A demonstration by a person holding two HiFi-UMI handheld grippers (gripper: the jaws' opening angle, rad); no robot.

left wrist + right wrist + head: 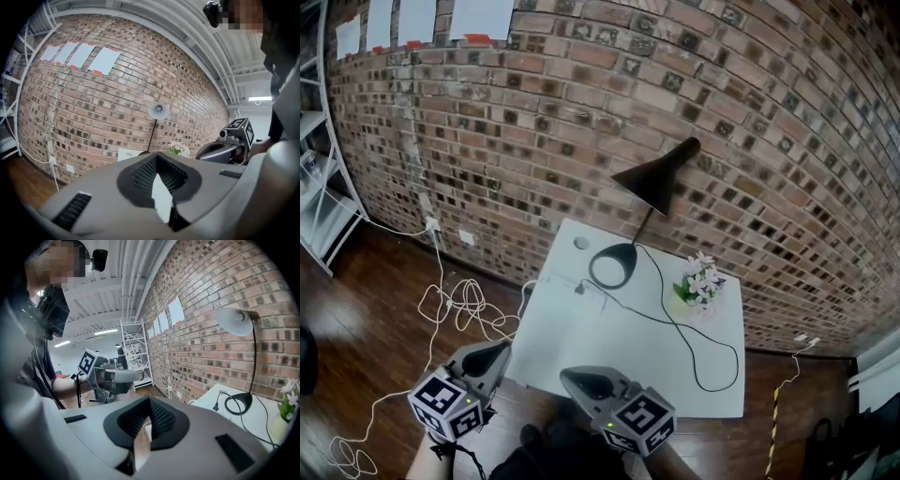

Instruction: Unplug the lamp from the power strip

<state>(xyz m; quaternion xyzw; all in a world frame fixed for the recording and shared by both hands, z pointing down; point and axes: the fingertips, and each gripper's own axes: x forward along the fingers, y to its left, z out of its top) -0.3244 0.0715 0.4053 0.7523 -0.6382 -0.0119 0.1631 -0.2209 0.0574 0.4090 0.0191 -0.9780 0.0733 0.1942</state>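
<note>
In the head view, the power strip (591, 292) on the desk (581, 366) is too small to show its sockets. The bottom edge cuts off the arms behind the left tongs (502, 349) and right tongs (567, 376). The shelving rack (321, 211) is clipped at the left edge. In the left gripper view, those tongs' body hides most of the base of the lamp (158, 110).

Bare near table (581, 349) edge; lamp (656, 183), cord (671, 322) and flowers (701, 279) stand beyond.
</note>
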